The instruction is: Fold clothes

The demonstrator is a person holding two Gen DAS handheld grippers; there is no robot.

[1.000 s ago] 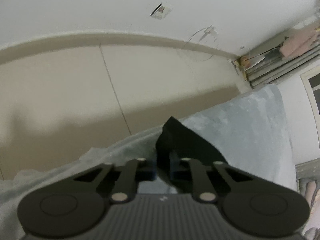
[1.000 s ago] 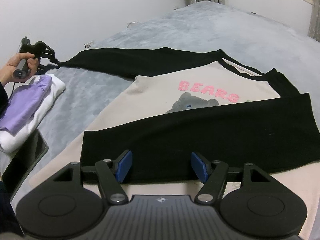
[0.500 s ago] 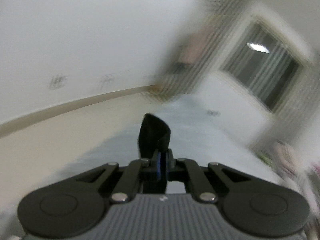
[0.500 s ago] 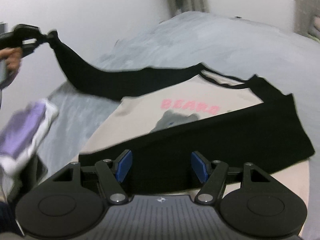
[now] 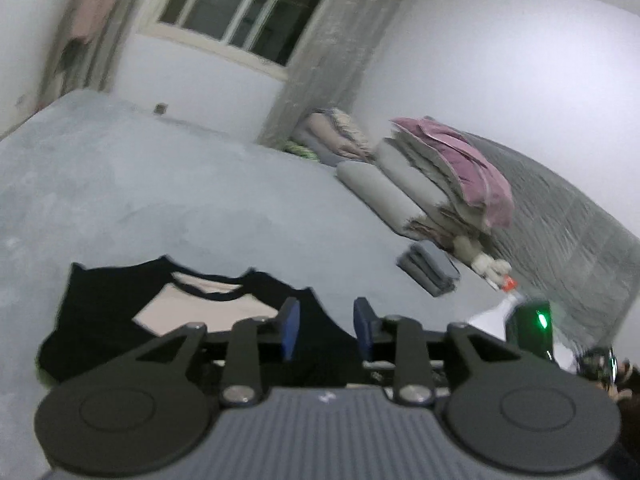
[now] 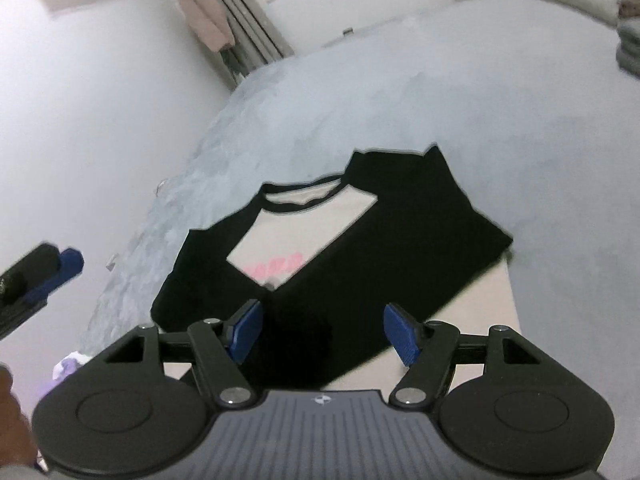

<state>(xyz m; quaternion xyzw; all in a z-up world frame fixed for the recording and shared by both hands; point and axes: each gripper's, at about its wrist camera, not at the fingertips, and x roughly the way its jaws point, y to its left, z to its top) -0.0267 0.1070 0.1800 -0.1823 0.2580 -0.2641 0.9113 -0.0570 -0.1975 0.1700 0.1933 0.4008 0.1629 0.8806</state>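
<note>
A cream sweatshirt with black sleeves (image 6: 320, 236) lies flat on the grey bed, both sleeves folded across its chest so only part of the pink lettering (image 6: 276, 266) shows. The same sweatshirt (image 5: 200, 308) appears low in the left wrist view. My left gripper (image 5: 325, 330) hovers above the garment's near side, open, with nothing between its blue pads. My right gripper (image 6: 322, 332) is open too, held over the crossed sleeves and empty. The left gripper's fingertips (image 6: 60, 266) poke in at the left edge of the right wrist view.
The grey bed cover (image 5: 140, 200) stretches back to a wall and a window (image 5: 248, 4). Stacked pillows and a pink blanket (image 5: 452, 176) sit at the far right, with a folded grey cloth (image 5: 430, 272) beside them. A folded purple and white garment (image 6: 66, 364) peeks out at lower left.
The left gripper carried the left black sleeve across the chest, let it go and opened. It swung round to face the window. The right gripper lifted slightly and stayed open.
</note>
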